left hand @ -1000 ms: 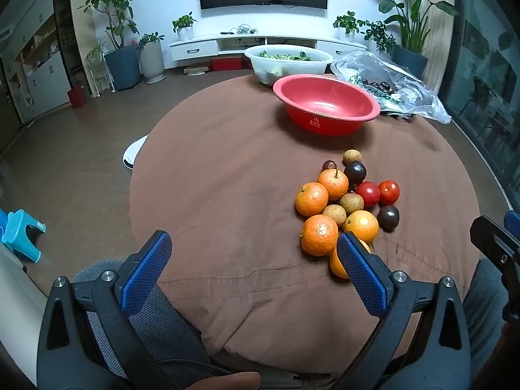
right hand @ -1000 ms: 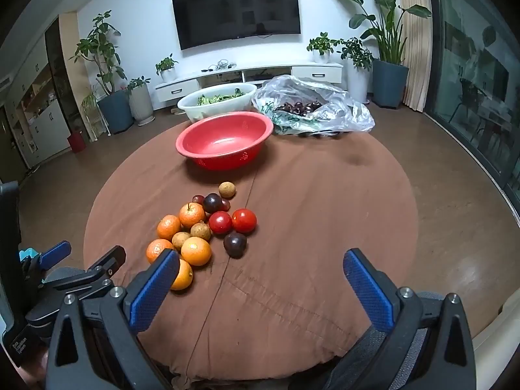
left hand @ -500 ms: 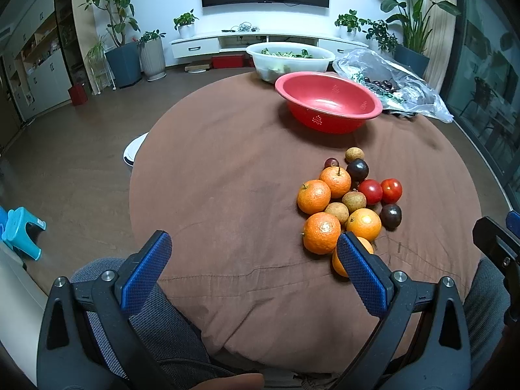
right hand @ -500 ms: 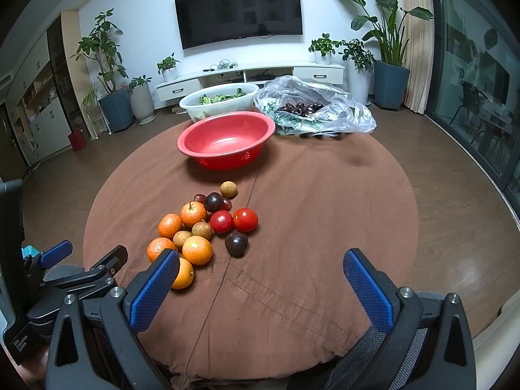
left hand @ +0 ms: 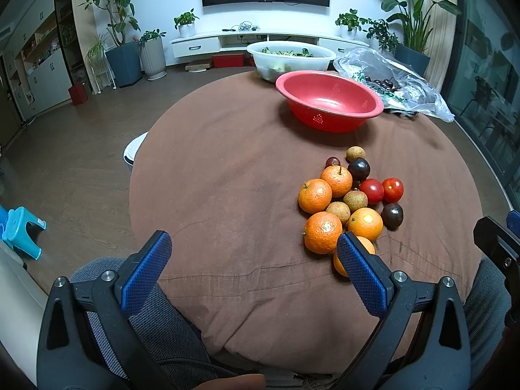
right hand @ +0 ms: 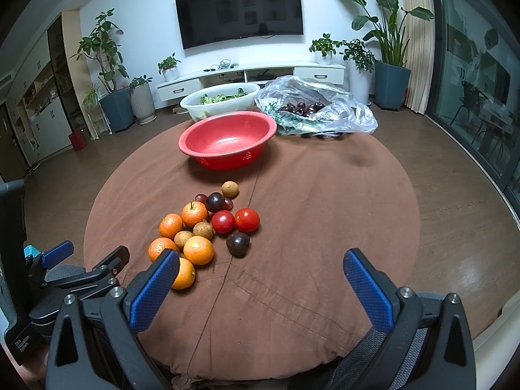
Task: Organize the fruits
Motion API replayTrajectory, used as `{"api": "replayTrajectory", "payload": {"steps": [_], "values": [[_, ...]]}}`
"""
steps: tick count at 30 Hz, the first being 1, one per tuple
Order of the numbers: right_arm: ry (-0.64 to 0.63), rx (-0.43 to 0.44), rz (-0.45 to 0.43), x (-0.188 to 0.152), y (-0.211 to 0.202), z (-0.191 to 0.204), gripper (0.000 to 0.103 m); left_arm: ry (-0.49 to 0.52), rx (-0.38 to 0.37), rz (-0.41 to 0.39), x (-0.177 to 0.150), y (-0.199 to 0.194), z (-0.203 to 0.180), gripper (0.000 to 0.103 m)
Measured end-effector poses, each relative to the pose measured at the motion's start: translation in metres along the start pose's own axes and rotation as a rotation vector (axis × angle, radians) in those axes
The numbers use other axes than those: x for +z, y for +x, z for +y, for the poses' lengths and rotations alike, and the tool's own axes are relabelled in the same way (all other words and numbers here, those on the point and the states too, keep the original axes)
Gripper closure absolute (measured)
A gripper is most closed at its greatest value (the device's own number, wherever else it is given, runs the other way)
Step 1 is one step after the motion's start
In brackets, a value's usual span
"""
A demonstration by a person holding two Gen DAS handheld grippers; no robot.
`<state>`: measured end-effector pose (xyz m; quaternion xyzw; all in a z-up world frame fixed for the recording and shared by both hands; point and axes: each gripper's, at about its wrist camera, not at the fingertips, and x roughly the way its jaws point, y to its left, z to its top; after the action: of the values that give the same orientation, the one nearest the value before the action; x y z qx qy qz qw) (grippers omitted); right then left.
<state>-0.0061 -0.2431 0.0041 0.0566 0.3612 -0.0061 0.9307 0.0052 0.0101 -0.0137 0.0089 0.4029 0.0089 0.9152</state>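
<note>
Left gripper (left hand: 250, 269): jaws spread wide, holding nothing.
Fruit pile (left hand: 349, 201): ahead and right of the left fingers; ahead and left of the right fingers.
Nearest orange (left hand: 346, 260): just behind the left gripper's right finger (left hand: 360, 269); the left gripper looks nearer.
Right gripper (right hand: 260, 287): jaws spread wide, holding nothing.
Red bowl (right hand: 227, 126): beyond the pile, holding no fruit.
Count: oranges 5; brown longans 4; red tomatoes 2; large dark fruits 2; small dark cherries about 2, partly hidden.
</note>
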Motion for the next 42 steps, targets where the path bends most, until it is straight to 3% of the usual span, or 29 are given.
{"api": "replayTrajectory", "payload": {"steps": [42], "values": [[-0.001, 0.001, 0.003, -0.0011, 0.0002, 0.0021, 0.0, -0.01, 0.009, -0.001, -0.0023, 0.0032, -0.0007, 0.0]]}}
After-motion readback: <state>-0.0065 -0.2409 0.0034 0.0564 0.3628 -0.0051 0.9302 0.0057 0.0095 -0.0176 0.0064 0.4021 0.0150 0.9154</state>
